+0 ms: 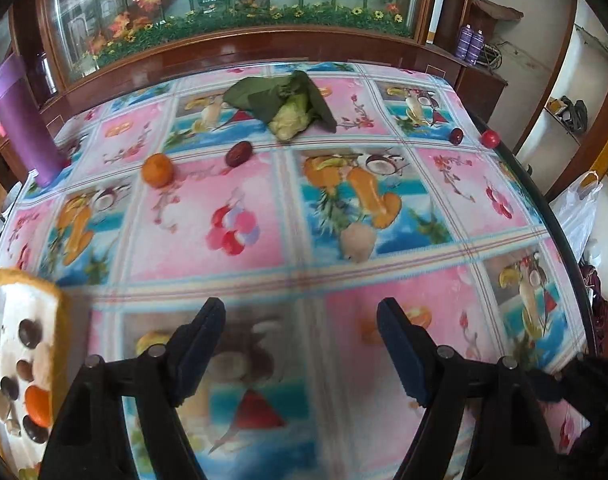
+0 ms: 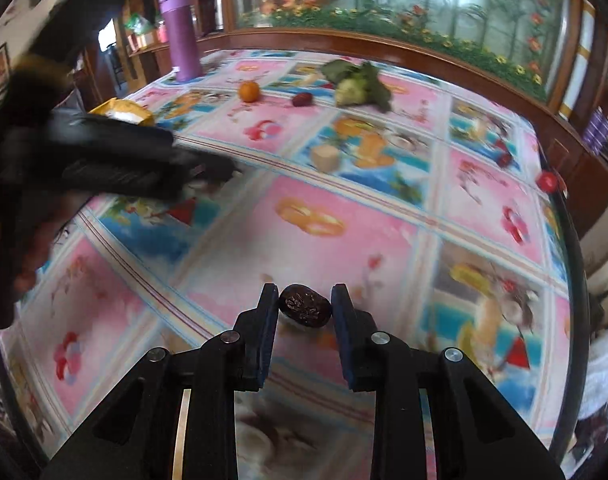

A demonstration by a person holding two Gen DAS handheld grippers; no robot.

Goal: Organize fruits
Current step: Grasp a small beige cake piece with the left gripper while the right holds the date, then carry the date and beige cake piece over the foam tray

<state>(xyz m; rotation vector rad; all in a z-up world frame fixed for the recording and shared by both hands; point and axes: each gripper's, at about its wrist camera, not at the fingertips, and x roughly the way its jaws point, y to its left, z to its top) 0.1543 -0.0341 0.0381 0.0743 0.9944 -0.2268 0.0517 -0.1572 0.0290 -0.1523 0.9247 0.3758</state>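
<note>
My right gripper (image 2: 304, 304) has its jaws pinching a dark wrinkled date (image 2: 305, 311), pads touching both ends of it, held just above the counter (image 2: 344, 220) with its pink and blue fruit-print cloth. My left gripper (image 1: 301, 316) has its jaws spread with nothing between them, hovering over the near part of the cloth; in the right view it shows as a dark blur at the left.

At the left edge of the counter I see a yellow-rimmed tray (image 1: 61, 304) already holding several dark dates, an orange fruit and some pale pieces. Loose on the cloth: a tangerine (image 1: 157, 170), a red date (image 1: 238, 153) near it, a pale round fruit (image 1: 356, 242) mid-counter, and leafy greens (image 1: 291, 110) farther back. Another dark red date (image 1: 456, 136) and a small red fruit (image 1: 490, 138) lie near the right edge. A purple cylinder (image 1: 21, 120) stands at the far left corner.
</note>
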